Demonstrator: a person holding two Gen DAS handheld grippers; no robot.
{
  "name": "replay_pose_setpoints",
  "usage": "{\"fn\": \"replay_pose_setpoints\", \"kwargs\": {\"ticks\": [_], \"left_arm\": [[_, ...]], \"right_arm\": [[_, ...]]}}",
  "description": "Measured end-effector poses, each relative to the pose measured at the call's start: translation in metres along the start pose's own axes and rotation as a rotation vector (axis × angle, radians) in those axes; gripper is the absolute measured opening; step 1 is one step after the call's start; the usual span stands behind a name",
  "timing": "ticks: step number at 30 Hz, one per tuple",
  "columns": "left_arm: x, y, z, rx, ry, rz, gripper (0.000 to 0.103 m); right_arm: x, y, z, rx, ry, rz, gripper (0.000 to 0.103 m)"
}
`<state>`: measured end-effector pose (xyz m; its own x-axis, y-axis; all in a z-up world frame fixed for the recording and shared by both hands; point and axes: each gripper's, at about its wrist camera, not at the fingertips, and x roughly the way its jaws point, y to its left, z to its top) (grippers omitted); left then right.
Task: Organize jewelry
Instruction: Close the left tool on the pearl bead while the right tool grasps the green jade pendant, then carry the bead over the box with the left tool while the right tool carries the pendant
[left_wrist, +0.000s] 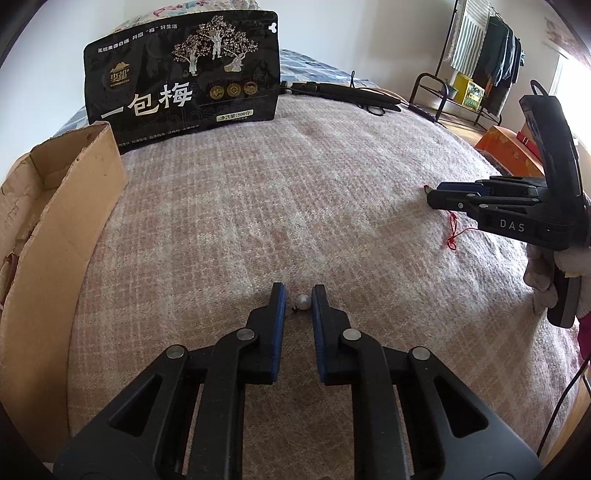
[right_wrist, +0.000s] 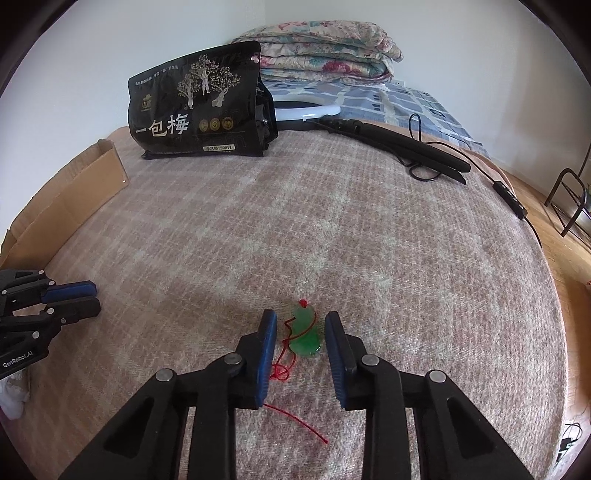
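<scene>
The left gripper (left_wrist: 298, 295) is pointing down at the bed blanket (left_wrist: 332, 206), its fingers (left_wrist: 277, 299) standing narrowly apart around a small pearl bead (left_wrist: 303, 301); the right-hand pad is touching it, the other is just clear. The right gripper (right_wrist: 301, 328) is straddling a green pendant (right_wrist: 306, 334) on a red cord (right_wrist: 284, 363), fingers (right_wrist: 269, 332) wider and not pressing it. A cardboard box (left_wrist: 55, 206) and a black snack bag (left_wrist: 181, 77) are sitting beyond.
</scene>
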<state>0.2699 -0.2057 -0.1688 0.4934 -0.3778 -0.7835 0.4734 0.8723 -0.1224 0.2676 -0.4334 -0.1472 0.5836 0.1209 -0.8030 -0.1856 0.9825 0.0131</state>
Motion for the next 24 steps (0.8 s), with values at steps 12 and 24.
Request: {"fn": "replay_pose_setpoints", "kwargs": {"ticks": [12,24], "left_arm": [[-0.005,0.004,0.001,-0.02,-0.001,-0.014,0.008],[-0.021,0.002,0.0,-0.015,-0.031,-0.013,0.007]], "right_arm": [[-0.006,-0.002,-0.001,0.026,-0.009,0.008,0.015],[-0.043,-0.008,0.0,0.042,-0.074,0.005,0.015]]}}
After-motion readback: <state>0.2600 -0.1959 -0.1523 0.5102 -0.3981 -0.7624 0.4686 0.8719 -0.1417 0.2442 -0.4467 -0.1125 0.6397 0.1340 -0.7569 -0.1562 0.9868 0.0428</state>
